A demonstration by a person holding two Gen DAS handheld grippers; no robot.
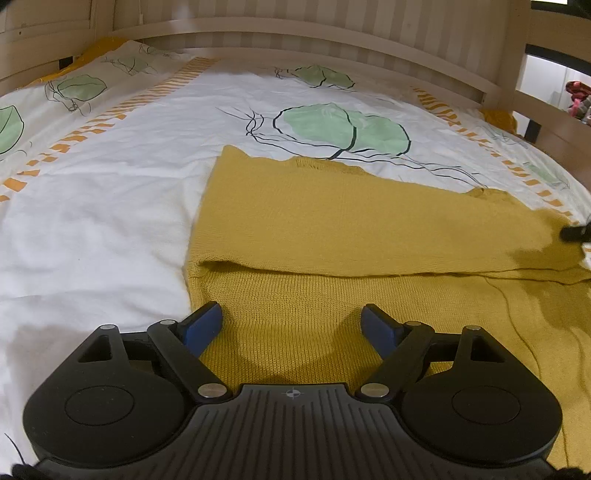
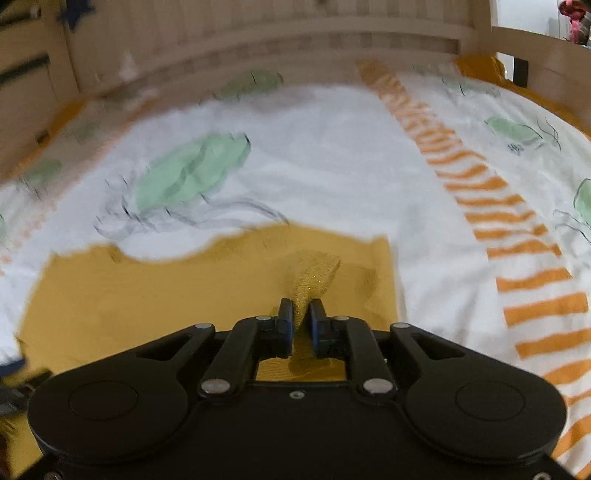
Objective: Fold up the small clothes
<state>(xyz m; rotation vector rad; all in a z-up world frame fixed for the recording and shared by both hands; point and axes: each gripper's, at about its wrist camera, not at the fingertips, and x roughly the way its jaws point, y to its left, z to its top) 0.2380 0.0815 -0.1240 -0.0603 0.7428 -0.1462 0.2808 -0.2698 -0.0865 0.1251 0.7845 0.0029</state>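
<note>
A mustard-yellow knitted garment (image 1: 332, 229) lies on the bed, its near part folded over so a fold edge runs across the middle. My left gripper (image 1: 291, 317) is open and empty, its blue pads just above the garment's near left part. My right gripper (image 2: 301, 314) is shut on a bunched piece of the same garment (image 2: 207, 288) near its right edge and holds it slightly lifted; the right wrist view is motion-blurred. The right gripper's tip also shows at the far right of the left wrist view (image 1: 574, 232).
The bed has a white cover (image 1: 92, 229) with green leaf prints and orange striped bands (image 2: 517, 236). A wooden slatted headboard (image 1: 332, 26) and a side rail (image 1: 546, 107) bound the bed at the back and right.
</note>
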